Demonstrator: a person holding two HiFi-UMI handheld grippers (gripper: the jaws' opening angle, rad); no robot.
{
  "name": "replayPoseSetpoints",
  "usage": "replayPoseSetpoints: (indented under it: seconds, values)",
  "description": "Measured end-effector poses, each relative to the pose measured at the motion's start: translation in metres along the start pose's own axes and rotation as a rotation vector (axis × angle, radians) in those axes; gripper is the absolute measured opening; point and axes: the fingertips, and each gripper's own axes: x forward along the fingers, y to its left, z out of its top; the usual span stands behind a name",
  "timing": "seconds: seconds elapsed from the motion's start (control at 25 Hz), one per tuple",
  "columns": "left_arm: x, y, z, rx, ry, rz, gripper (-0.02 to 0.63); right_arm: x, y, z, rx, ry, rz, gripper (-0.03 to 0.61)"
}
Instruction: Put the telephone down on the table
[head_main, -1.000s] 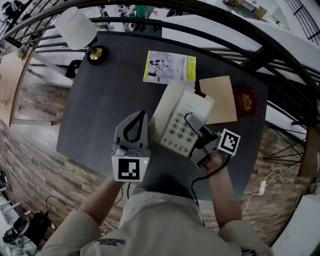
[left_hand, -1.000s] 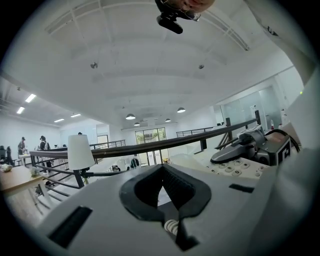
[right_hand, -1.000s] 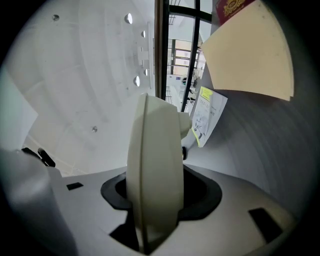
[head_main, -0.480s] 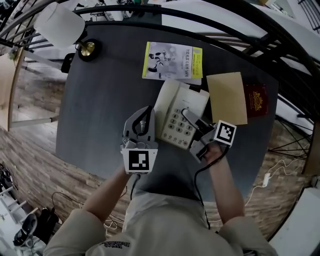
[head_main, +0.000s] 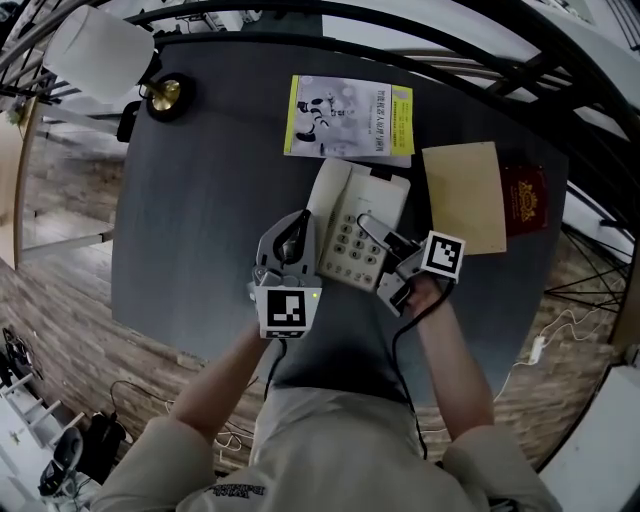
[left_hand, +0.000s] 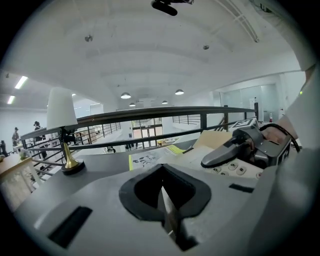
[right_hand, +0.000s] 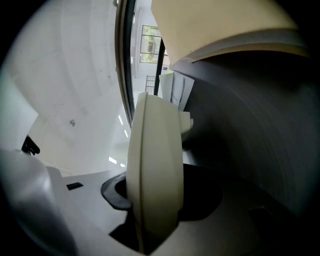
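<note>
**A:** Your right gripper (head_main: 372, 232) is clamped on the telephone (head_main: 345, 200). Jaws are partway apart w/ the cream casing's near-right edge wedged btwn them, and one jaw lies over the keypad.

**B:** Yep, & your left gripper (head_main: 297, 225) has nothing in it. Its jaws are pressed together w/ only a thin seam btwn the pads. It sits just beside the telephone's left side; can't tell if it touches.

**A:** Re the telephone: it's over the ctr of the dark grey table (head_main: 200, 180), handset in its cradle along the left, keypad on the near part. No view shows whether the base is resting on the tabletop.

**B:** Around it, you've got a yellow-and-white booklet (head_main: 350, 118) just beyond its far end & a tan envelope (head_main: 463, 195) just to its right. A red passport (head_main: 527, 198) lies against the envelope's right edge. A lamp (head_main: 100, 50) w/ white shade & brass base stands at the far-left corner, well apart from your grippers.
</note>
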Motion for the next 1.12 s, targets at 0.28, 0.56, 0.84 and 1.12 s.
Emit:
replayPoseSetpoints:
  seconds: [0.28,0.56,0.84,1.12]
  values:
    - [0.005,-0.008,-0.01,0.003,-0.012,-0.03,0.005,0.013,-0.001,0.004,-0.083,0.066,0.013,0.199]
    - [0.008,-0.013,-0.016,0.014,0.014,-0.035,0.005,0.016,0.0,-0.002,-0.187,0.114,0.0,0.212]
    - [0.008,-0.019,-0.019,0.017,0.029,-0.048,0.003,0.005,-0.013,0.002,-0.198,0.078,-0.157,0.223]
    - [0.008,-0.024,-0.021,0.02,0.024,-0.062,0.005,-0.001,-0.019,0.009,-0.312,0.05,-0.361,0.269]
